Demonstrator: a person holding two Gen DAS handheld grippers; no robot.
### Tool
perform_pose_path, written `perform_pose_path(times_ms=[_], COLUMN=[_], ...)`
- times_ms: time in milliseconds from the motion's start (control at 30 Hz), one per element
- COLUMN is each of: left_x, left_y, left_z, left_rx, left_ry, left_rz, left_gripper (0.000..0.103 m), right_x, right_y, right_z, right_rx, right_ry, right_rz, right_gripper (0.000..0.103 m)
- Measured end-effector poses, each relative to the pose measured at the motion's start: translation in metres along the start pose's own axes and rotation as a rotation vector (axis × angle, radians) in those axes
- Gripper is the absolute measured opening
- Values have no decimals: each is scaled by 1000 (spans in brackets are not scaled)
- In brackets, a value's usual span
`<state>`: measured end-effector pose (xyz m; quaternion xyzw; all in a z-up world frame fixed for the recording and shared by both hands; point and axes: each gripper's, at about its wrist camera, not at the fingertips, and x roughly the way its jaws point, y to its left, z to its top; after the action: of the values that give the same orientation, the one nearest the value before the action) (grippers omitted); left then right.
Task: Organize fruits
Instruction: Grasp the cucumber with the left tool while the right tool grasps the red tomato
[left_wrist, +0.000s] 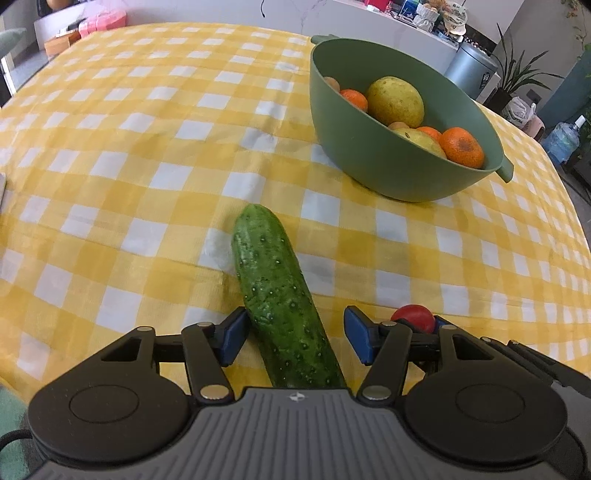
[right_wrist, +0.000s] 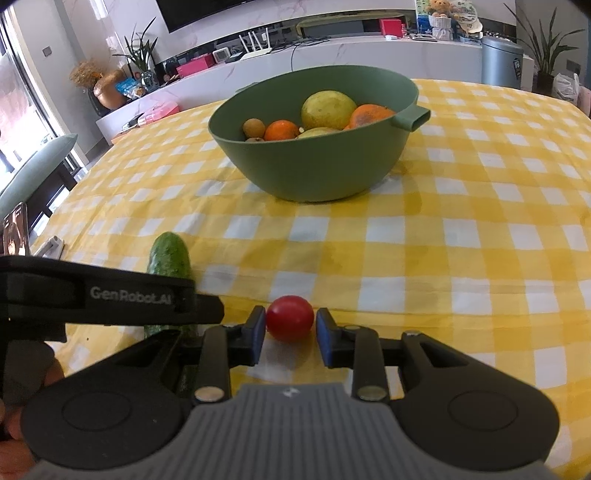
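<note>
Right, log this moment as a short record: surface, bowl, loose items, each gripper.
surface: yellow checked tablecloth
bowl: green bowl holding oranges, yellow fruit and small brown fruit
loose items: cucumber and tomato, both on the cloth
left gripper: open, astride the cucumber, left pad at its side, right pad clear
right gripper: narrowly open around the tomato, small gap on the right
</note>
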<state>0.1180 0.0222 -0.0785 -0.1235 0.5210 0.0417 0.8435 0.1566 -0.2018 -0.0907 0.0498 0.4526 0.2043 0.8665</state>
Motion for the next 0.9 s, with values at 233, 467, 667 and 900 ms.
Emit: perform_pose_path(times_ms=[233, 467, 667, 900], left_x=[-1, 0, 8, 11], left_y=[-2, -13, -24, -23], left_z=[0, 14, 12, 9], left_rx=[72, 275, 375, 377], left_ry=[-33, -35, -59, -91], left_rz=[3, -30, -6, -6], left_gripper=[43, 42, 43, 44], right_x=[5, 2, 4, 6], right_y=[2, -5, -7, -8], right_z=[0, 2, 4, 3], right_rx=[-12, 27, 34, 41], right_ry=[9, -12, -14, -13], right_rz=[-1, -32, -48, -46], right_gripper=[25, 25, 25, 26])
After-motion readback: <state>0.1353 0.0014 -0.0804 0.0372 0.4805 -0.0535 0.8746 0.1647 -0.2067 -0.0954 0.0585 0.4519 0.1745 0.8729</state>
